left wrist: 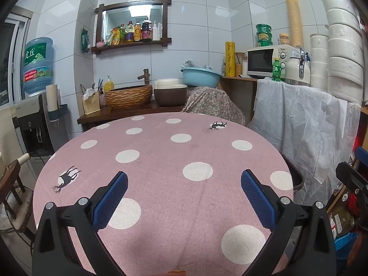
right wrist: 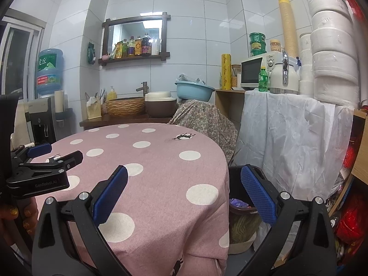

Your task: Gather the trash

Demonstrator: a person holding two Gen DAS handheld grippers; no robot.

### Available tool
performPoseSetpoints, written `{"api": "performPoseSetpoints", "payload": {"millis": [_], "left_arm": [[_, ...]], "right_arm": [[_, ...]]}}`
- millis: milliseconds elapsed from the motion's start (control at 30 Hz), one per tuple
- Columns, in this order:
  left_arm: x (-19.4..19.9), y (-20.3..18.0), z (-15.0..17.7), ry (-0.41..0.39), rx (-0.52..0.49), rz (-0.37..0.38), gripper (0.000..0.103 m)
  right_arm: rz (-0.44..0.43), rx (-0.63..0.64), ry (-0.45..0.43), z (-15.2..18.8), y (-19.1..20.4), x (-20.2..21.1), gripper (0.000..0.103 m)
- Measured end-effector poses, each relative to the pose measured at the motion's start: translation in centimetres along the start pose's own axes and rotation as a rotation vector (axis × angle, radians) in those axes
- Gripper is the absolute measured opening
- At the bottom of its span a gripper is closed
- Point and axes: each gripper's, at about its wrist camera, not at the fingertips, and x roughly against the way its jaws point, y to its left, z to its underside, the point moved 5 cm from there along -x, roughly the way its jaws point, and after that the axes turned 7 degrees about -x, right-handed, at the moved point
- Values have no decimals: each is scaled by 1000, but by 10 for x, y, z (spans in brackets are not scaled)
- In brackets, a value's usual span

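Note:
My left gripper (left wrist: 184, 179) is open and empty, held over the round table with a pink polka-dot cloth (left wrist: 161, 161). It also shows at the left of the right wrist view (right wrist: 55, 154). My right gripper (right wrist: 184, 179) is open and empty, above the table's right edge (right wrist: 207, 161). Below it, beside the table, stands a dark trash bin (right wrist: 239, 218) with a purple wrapper (right wrist: 239, 203) inside. A small orange thing (left wrist: 176, 271) peeks in at the bottom edge of the left wrist view; I cannot tell what it is.
A counter behind the table holds a woven basin (left wrist: 128, 95), a brown pot (left wrist: 170, 94) and a blue basin (left wrist: 201, 77). A white-draped stand (right wrist: 294, 126) at the right carries a microwave (right wrist: 253, 72), a green bottle (right wrist: 263, 79) and stacked paper rolls (right wrist: 333, 69). A water dispenser (left wrist: 34, 105) stands at the left.

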Motion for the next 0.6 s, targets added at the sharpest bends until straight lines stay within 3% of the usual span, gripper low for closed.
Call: {"api": "performPoseSetpoints", "payload": {"millis": [600], "left_arm": [[0, -2, 4, 5, 12, -4, 98]], "right_arm": [[-2, 0, 2, 2, 2, -1, 97]]}}
